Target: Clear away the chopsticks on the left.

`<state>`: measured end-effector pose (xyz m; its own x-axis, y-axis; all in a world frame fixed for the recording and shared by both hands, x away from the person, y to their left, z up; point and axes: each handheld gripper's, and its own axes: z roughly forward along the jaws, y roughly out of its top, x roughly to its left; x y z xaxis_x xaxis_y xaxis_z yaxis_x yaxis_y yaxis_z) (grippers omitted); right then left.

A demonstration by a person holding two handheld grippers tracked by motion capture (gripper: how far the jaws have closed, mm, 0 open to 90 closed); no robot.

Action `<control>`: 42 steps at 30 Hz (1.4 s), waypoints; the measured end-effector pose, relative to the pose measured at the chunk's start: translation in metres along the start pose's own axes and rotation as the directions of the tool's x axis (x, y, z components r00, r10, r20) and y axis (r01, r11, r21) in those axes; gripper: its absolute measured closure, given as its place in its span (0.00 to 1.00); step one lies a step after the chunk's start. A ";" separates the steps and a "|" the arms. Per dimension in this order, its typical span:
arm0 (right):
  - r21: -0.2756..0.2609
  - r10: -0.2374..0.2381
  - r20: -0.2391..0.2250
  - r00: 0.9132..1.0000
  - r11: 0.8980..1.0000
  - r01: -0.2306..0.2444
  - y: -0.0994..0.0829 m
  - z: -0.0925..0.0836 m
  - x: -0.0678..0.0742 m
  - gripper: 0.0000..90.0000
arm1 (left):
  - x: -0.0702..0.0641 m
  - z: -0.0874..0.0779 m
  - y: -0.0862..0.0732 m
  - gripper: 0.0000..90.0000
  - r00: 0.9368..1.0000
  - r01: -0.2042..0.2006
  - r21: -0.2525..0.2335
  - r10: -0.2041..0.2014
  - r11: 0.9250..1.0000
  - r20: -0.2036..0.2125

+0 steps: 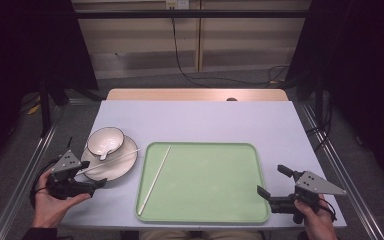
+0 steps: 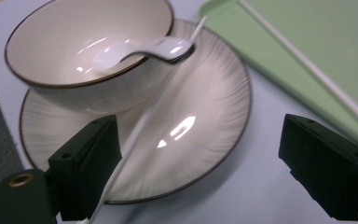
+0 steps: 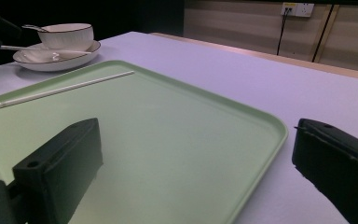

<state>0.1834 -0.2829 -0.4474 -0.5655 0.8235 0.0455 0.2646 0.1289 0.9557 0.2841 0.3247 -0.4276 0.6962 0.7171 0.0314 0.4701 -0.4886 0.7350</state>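
Observation:
A white bowl [image 1: 106, 140] with a dark rim sits on a white plate [image 1: 122, 169] at the table's left, and a white spoon [image 2: 154, 49] rests in the bowl with its handle over the rim. A white chopstick [image 1: 114, 158] lies across the plate. My left gripper [image 1: 94, 175] stands open at the plate's near edge. The chopstick [image 2: 135, 135] runs between its jaws, close beside the left one. A second white chopstick [image 1: 155, 179] lies on the left side of the green tray [image 1: 205, 180]. By the tray's front right corner my right gripper [image 1: 272, 181] is open and holds nothing.
The pale table [image 1: 205, 120] has bare room behind the tray and on its right. A wooden strip [image 1: 195, 94] runs along the far edge. Metal rails flank the table, and cables lie on the floor beyond.

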 end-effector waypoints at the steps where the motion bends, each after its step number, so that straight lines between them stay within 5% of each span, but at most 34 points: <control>1: 0.001 -0.003 0.001 1.000 1.000 0.003 0.000 0.000 0.000 0.02 | 0.003 0.000 0.000 0.21 1.000 -0.024 0.005 0.024 1.000 -0.001; 6: 0.002 -0.003 0.000 1.000 1.000 0.003 0.000 0.000 0.000 0.02 | 0.008 0.007 -0.001 0.38 0.996 -0.049 0.012 0.050 0.999 -0.071; 9: 0.001 0.000 -0.002 1.000 1.000 0.000 0.000 0.000 0.000 0.02 | 0.015 0.013 -0.001 0.53 0.998 -0.035 0.046 0.037 0.998 -0.046; 13: 0.001 -0.001 -0.002 1.000 1.000 0.001 0.000 0.000 0.000 0.02 | 0.020 0.019 -0.001 0.60 0.999 -0.028 0.079 0.030 0.996 -0.022; 25: 0.002 -0.004 -0.003 1.000 1.000 0.004 0.000 0.000 -0.001 0.01 | 0.021 0.033 0.007 0.74 0.999 -0.043 0.120 0.042 0.992 0.006; 32: 0.003 -0.004 -0.002 1.000 1.000 0.004 0.000 0.000 -0.001 0.02 | 0.021 0.042 0.009 0.81 0.999 -0.027 0.162 0.022 0.986 0.031; 42: 0.003 -0.001 -0.003 1.000 1.000 0.001 0.000 0.000 -0.001 0.01 | 0.017 0.045 0.013 0.94 0.998 -0.006 0.157 -0.005 0.988 0.069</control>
<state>0.1838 -0.2834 -0.4479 -0.5683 0.8216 0.0450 0.2661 0.1318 0.9549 0.3262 0.3079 -0.4485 0.7297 0.6835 -0.0192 0.5454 -0.5650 0.6191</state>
